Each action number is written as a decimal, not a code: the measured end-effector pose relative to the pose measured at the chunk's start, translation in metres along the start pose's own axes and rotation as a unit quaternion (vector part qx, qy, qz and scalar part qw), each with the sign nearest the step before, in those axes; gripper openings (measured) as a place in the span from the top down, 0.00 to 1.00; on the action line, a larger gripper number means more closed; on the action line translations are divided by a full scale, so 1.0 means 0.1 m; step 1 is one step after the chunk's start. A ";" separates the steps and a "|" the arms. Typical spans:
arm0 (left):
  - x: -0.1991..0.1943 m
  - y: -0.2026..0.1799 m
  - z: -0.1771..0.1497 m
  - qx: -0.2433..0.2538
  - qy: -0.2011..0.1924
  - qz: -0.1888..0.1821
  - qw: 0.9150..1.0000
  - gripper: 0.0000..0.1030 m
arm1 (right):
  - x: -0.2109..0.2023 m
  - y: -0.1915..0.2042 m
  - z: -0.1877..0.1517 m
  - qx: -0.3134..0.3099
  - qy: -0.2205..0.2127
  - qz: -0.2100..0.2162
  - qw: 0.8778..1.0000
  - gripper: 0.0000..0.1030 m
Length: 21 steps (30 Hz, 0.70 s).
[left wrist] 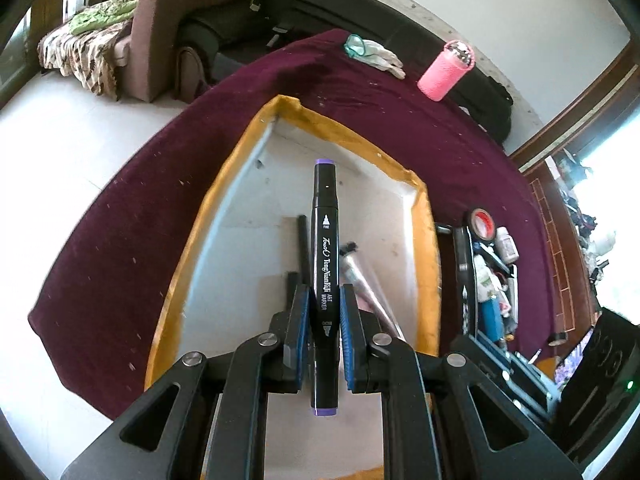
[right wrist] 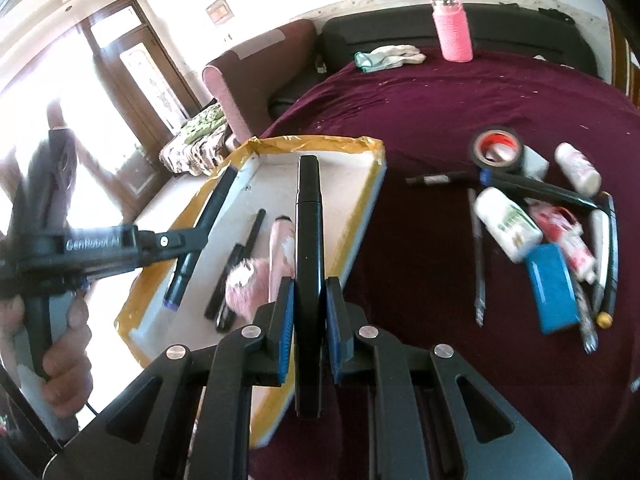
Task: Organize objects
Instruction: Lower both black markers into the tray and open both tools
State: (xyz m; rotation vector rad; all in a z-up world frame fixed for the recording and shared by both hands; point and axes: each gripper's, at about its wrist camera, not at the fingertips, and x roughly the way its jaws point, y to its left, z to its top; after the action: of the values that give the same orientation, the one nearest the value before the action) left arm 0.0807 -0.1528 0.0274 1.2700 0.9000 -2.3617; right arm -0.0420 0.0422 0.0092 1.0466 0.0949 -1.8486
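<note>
My left gripper (left wrist: 324, 300) is shut on a black art marker with purple ends (left wrist: 325, 240), held above the white tray with the yellow taped rim (left wrist: 224, 208). It also shows in the right wrist view (right wrist: 200, 216), over the tray's (right wrist: 360, 200) left side. My right gripper (right wrist: 309, 292) is shut on a second black marker (right wrist: 309, 216), above the tray's near right part. In the tray lie a thin black pen (right wrist: 240, 260) and a pink fluffy-ended pen (right wrist: 256, 276). A loose pile of objects (right wrist: 540, 232) lies on the maroon cloth to the right.
The pile holds a tape roll (right wrist: 498, 148), white bottles (right wrist: 508, 228), a blue block (right wrist: 554, 288) and pens. A pink bottle (right wrist: 452, 28) and white gloves (right wrist: 390, 56) sit at the table's far edge. A sofa and armchair stand behind.
</note>
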 end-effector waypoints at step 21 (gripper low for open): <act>0.45 0.05 0.14 0.047 0.038 0.061 0.996 0.88 | 0.68 0.08 0.34 -0.013 0.037 -0.037 0.999 0.88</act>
State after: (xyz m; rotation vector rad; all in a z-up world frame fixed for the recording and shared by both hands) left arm 0.0495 -0.1648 -0.0056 1.4188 0.7190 -2.2983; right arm -0.0675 -0.0257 -0.0135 1.1059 0.2034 -1.8703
